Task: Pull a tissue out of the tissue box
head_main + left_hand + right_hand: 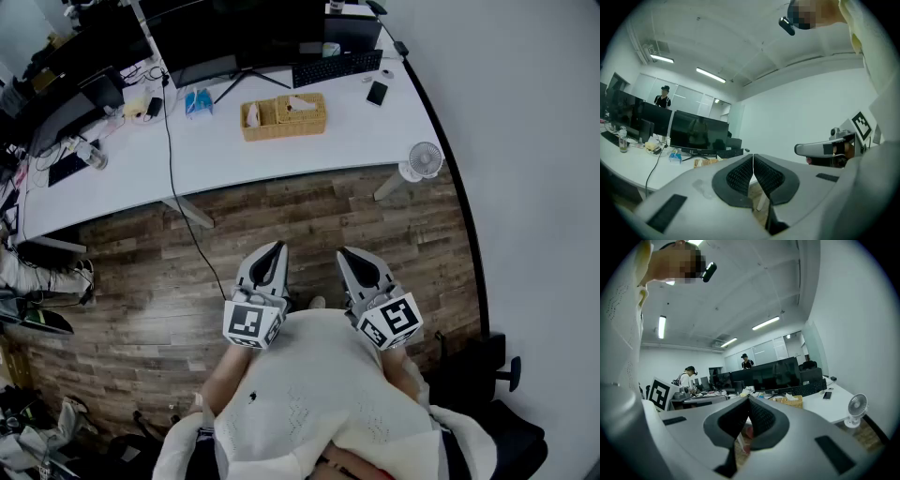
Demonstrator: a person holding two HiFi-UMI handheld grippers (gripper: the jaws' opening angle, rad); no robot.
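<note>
The tissue box [300, 113] is a woven wicker box on the white desk [281, 150], with a white tissue [299, 101] sticking out of its top. It also shows far off in the left gripper view as the tissue box [705, 162] and in the right gripper view as the tissue box [792, 401]. Both grippers hang over the wooden floor, close to the person's body and well short of the desk. My left gripper [273, 251] is shut with nothing in it, its pads touching [753, 157]. My right gripper [348, 255] is likewise shut and holds nothing [749, 400].
A second wicker tray [255, 118] adjoins the box on its left. Monitors [234, 33], a keyboard [336, 67], a phone [377, 93] and a blue pack [198, 101] lie on the desk. A small fan [419, 163] stands on the floor by a desk leg. A cable [187, 225] trails down.
</note>
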